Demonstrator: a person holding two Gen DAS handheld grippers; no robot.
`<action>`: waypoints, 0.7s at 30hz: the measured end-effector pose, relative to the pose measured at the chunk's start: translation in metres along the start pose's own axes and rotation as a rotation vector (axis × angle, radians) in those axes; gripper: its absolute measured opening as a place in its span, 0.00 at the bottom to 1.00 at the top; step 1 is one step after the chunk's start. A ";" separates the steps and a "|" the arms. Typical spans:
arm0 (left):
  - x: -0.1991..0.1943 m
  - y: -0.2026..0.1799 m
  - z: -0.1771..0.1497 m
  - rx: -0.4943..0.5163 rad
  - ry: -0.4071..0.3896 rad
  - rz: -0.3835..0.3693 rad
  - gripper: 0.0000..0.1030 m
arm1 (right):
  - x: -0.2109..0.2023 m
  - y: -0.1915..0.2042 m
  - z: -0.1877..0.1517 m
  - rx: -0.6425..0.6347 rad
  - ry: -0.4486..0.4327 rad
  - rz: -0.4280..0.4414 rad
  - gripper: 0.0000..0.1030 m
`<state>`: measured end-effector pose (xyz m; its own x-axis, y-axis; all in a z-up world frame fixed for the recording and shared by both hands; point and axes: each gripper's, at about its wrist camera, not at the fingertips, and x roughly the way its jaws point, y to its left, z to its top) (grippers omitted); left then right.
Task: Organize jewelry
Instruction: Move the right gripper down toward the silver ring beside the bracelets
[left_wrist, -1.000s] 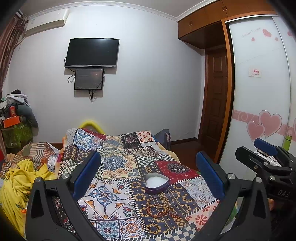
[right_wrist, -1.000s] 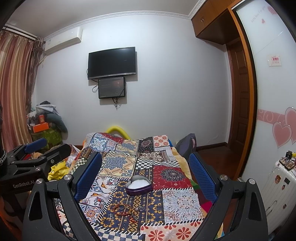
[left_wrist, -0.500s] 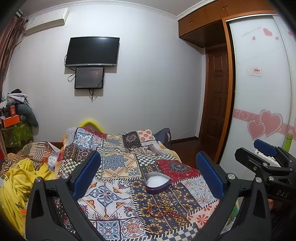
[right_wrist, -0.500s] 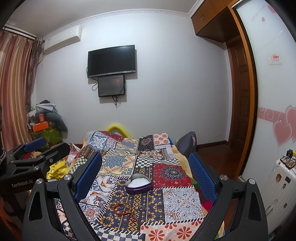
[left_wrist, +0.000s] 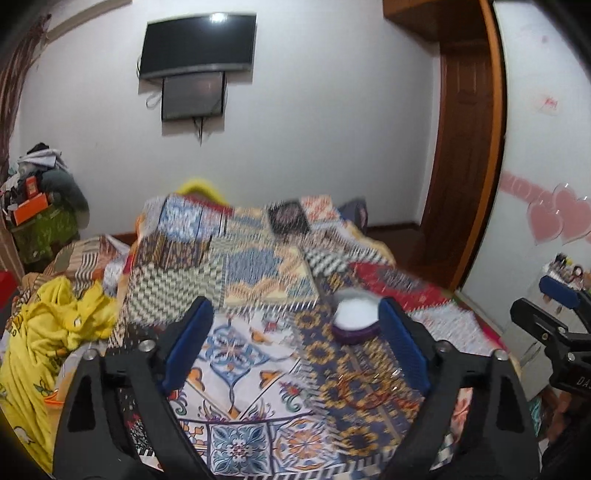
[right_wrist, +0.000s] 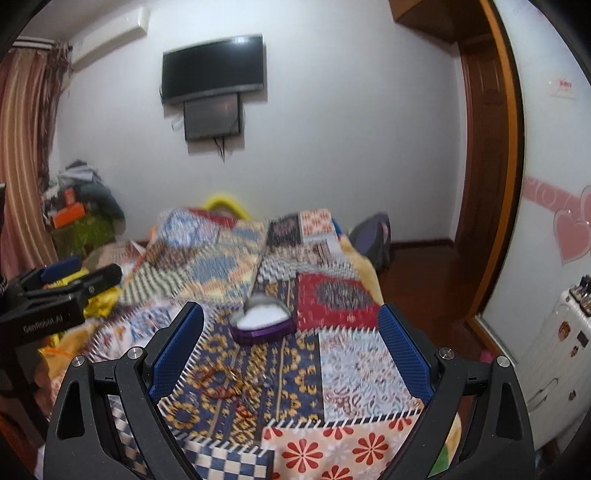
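A purple heart-shaped jewelry box (left_wrist: 355, 322) with a white lining sits open on the patchwork bedspread (left_wrist: 258, 280); it also shows in the right wrist view (right_wrist: 260, 325). A small heap of reddish bead bracelets (left_wrist: 364, 384) lies in front of it, also seen in the right wrist view (right_wrist: 229, 380). My left gripper (left_wrist: 295, 343) is open and empty above the bed, left of the box. My right gripper (right_wrist: 291, 350) is open and empty, above the bracelets and box. Both views are motion-blurred.
A yellow garment (left_wrist: 48, 332) lies at the bed's left. A wall TV (left_wrist: 197, 44), a cluttered stand (left_wrist: 40, 218), a wooden door (left_wrist: 461, 147), a backpack (right_wrist: 373, 236) and a white suitcase (right_wrist: 557, 354) surround the bed.
Both grippers have moved forward and tilted down towards the bed; the box and bracelets now appear larger and closer. The left view has shifted left. Both stay open.
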<state>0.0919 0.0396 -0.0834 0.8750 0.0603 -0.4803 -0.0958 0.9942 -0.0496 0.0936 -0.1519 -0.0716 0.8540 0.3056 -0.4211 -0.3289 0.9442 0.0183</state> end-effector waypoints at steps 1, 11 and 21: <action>0.008 0.002 -0.004 -0.002 0.025 -0.002 0.83 | 0.009 0.000 -0.005 -0.008 0.028 -0.001 0.91; 0.079 0.010 -0.039 -0.008 0.260 -0.074 0.54 | 0.062 0.003 -0.037 -0.085 0.200 0.005 0.80; 0.124 0.001 -0.066 0.049 0.432 -0.167 0.32 | 0.114 -0.004 -0.067 -0.070 0.372 0.091 0.54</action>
<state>0.1692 0.0419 -0.2011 0.5978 -0.1331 -0.7905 0.0613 0.9908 -0.1205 0.1653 -0.1289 -0.1804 0.6195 0.3103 -0.7211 -0.4344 0.9006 0.0143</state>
